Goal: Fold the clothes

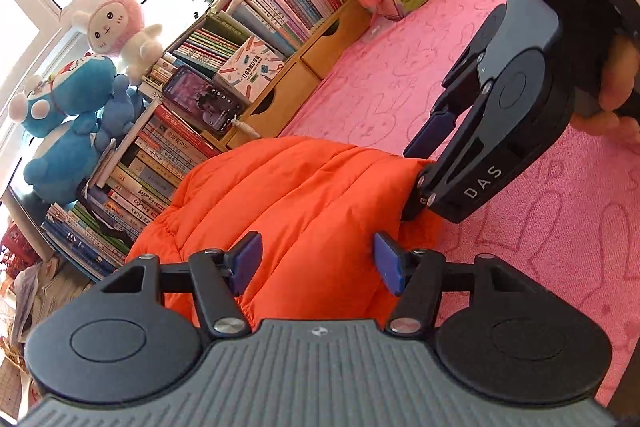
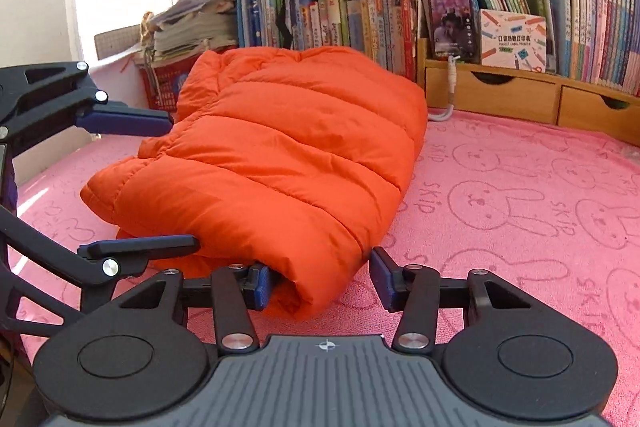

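**Both grippers open at the folded orange jacket**

The left gripper [image 1: 316, 263] has its blue fingers [image 1: 248, 259] spread wide with nothing between them but the jacket's surface beneath; they grip nothing. The right gripper [image 2: 320, 285] is likewise open, its pads straddling the jacket's near corner; whether the left pad touches cloth is hard to tell. The orange puffer jacket [image 2: 280, 155] lies folded into a thick bundle on the pink rabbit-print cover [image 2: 520, 211]. Its underside and inner layers are hidden. Behind it stand books [image 2: 360, 15], a phone [image 2: 452, 19] and plush toys [image 1: 68, 115], partly cut off.
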Motion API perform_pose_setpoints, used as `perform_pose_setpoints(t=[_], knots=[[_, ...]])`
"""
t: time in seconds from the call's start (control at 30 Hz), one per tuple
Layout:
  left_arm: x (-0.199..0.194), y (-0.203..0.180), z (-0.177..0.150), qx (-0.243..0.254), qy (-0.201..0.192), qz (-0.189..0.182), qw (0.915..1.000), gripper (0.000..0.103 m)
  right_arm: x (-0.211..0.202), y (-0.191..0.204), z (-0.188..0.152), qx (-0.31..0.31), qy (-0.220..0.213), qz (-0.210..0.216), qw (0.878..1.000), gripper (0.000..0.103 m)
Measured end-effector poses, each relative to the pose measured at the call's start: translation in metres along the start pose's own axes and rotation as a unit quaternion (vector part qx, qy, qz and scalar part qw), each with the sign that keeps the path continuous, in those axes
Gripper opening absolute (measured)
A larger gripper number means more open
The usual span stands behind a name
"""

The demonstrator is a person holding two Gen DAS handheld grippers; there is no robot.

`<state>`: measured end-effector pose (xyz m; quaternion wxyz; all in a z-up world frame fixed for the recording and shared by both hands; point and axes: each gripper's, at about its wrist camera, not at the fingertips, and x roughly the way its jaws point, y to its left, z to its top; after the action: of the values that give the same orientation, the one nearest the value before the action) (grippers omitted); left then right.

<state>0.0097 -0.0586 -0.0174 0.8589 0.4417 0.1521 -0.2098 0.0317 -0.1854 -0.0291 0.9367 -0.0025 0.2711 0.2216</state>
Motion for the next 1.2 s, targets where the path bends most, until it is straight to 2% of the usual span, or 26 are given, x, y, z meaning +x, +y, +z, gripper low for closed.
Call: perform_pose_setpoints(t=[0.03, 0.1, 0.13, 0.17, 0.27, 0.33, 0.4, 0.53, 0.77, 0.97, 1.03, 1.1, 1.13, 1.2], knots=[[0.005, -0.002, 0.0, 0.012, 0.004, 0.0, 0.9999, 0.047, -0.002, -0.001, 0.0, 0.003, -0.002, -0.003, 1.0, 0.049], [0.009, -0.002, 0.0, 0.014, 0.013, -0.006, 0.9998, 0.041, -0.003, 0.005, -0.001, -0.02, -0.003, -0.017, 1.0, 0.051], [0.009, -0.002, 0.001, 0.008, 0.015, -0.009, 0.9998, 0.04, -0.004, 0.012, -0.002, -0.042, -0.004, -0.027, 0.999, 0.052], [0.008, 0.0, 0.002, 0.0, 0.016, -0.012, 0.9998, 0.039, -0.002, 0.022, -0.003, -0.07, -0.004, -0.04, 0.997, 0.058], [0.005, 0.004, -0.001, -0.021, 0.016, -0.016, 0.9995, 0.039, 0.006, 0.041, -0.003, -0.123, -0.008, -0.078, 0.989, 0.058], [0.008, 0.005, -0.008, -0.024, 0.031, -0.021, 0.999, 0.039, 0.011, 0.034, 0.002, -0.093, -0.002, -0.069, 0.993, 0.056], [0.011, 0.004, -0.018, -0.023, 0.048, -0.024, 0.9983, 0.04, 0.013, 0.018, 0.004, -0.047, 0.007, -0.064, 0.997, 0.044], [0.014, 0.008, -0.045, -0.041, 0.083, -0.016, 0.9956, 0.04, 0.008, -0.011, 0.002, 0.031, 0.01, -0.053, 0.998, 0.044], [0.002, 0.023, -0.076, -0.094, 0.113, -0.002, 0.989, 0.041, 0.008, -0.015, 0.004, 0.04, 0.012, -0.051, 0.998, 0.044], [-0.006, 0.029, -0.082, -0.133, 0.131, -0.001, 0.9825, 0.041, 0.009, -0.019, 0.002, 0.059, 0.024, -0.04, 0.997, 0.044], [-0.009, 0.032, -0.08, -0.151, 0.152, -0.001, 0.9767, 0.04, 0.009, -0.026, 0.001, 0.093, 0.03, -0.017, 0.995, 0.041], [-0.019, 0.036, -0.077, -0.181, 0.167, 0.002, 0.9693, 0.041, 0.009, -0.031, 0.0, 0.117, 0.033, -0.002, 0.993, 0.033], [-0.027, 0.037, -0.074, -0.187, 0.16, 0.008, 0.9691, 0.041, 0.008, -0.032, 0.0, 0.127, 0.035, 0.004, 0.991, 0.032], [-0.044, 0.035, -0.063, -0.175, 0.135, 0.023, 0.9751, 0.044, 0.007, -0.035, 0.0, 0.146, 0.038, 0.015, 0.988, 0.028]])
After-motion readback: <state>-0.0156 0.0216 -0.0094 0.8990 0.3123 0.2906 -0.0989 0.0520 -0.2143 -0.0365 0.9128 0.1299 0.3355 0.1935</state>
